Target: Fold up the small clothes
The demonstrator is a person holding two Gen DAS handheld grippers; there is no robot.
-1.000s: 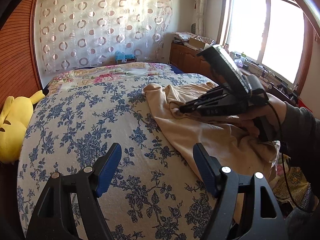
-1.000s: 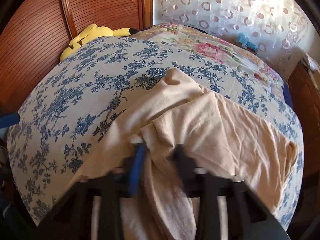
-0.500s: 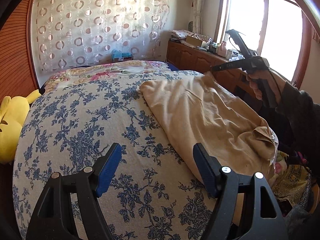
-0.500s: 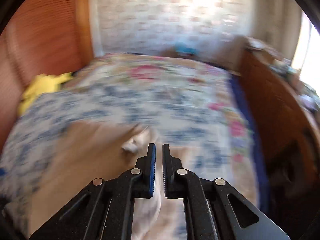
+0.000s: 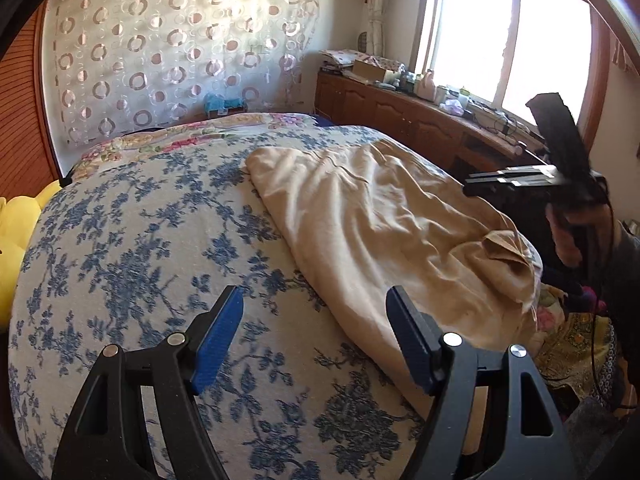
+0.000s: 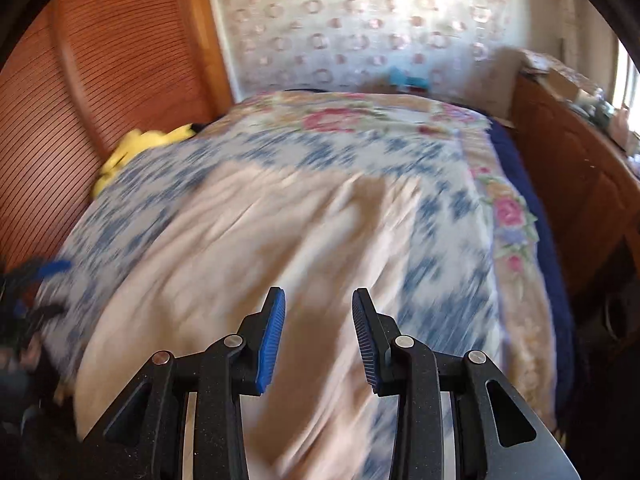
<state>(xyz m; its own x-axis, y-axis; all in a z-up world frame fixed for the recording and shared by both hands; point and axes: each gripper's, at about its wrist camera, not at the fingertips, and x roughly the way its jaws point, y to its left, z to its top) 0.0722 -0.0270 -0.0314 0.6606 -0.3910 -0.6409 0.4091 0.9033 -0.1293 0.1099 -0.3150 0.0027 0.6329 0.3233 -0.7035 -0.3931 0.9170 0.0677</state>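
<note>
The step in hand is a regrasp between folds. Neither tool is holding the garment (image 5: 372,216), and the fold is not yet finished, judging from its loose outline.

The left tool (image 5: 314,340) is hovering over the bed (image 5: 132,240) with its jaws wide apart and nothing between them. Its right finger is standing just beside the near edge of the garment. The right tool (image 6: 319,334) is being carried above the garment; its jaws have just been opening and are standing partly apart, with no cloth between them. In the left wrist view this tool (image 5: 472,188) is showing at the right edge of the bed, held in a hand (image 5: 568,236).

The next move is likely calling for both tools to descend onto two edges or corners of the garment, close on a single layer each, and carry that side across.

The garment is a beige, soft cloth lying on the right half of the bed, running from the middle toward the near right corner. It is wrinkled along its length, with a bunched, darker lump at the near right end. The right wrist view is blurring, so the far edge cannot be read exactly.
</note>
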